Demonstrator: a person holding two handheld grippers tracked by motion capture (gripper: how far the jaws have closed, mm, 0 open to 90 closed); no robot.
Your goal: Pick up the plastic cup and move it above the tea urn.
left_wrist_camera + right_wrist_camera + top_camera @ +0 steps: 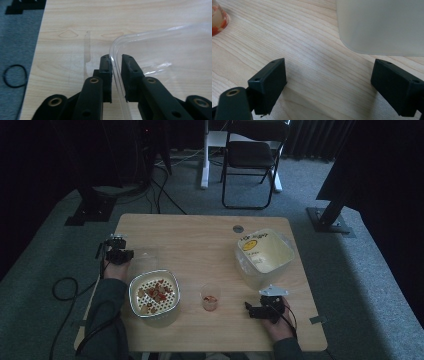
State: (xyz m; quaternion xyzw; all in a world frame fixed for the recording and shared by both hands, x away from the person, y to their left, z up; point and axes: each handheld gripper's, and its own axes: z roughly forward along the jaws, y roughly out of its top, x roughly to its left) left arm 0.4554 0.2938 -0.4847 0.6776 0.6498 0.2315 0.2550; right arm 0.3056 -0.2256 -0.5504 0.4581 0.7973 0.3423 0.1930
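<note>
Left hand-held gripper (pixel 115 61) is at the left edge of the counter (pixel 200 235). In the left gripper view I see its jaws nearly together on the rim of a clear plastic lid (pixel 165 65); the rim runs through the narrow gap between the pads. I read that as clamped on the lid. The lid lies flat on the wood, just behind the strainer bowl (pixel 154 293).

The strainer bowl is white with a perforated insert and has red and brown bits in it. It sits front-left on the counter, beside my left forearm.

Right hand-held gripper (pixel 328 75) is front-right, jaws wide apart, nothing between them but bare wood. Just ahead of it is the frosted tub (pixel 382 25), not touching. From the high view the tub (pixel 263 256) is open-topped, with a yellow label on the inside wall.

A small clear cup (pixel 210 296) stands between the strainer bowl and the right hand-held gripper, with reddish stuff at the bottom. It is apart from both.

A folding chair (pixel 252 155) stands on the floor beyond the counter.
</note>
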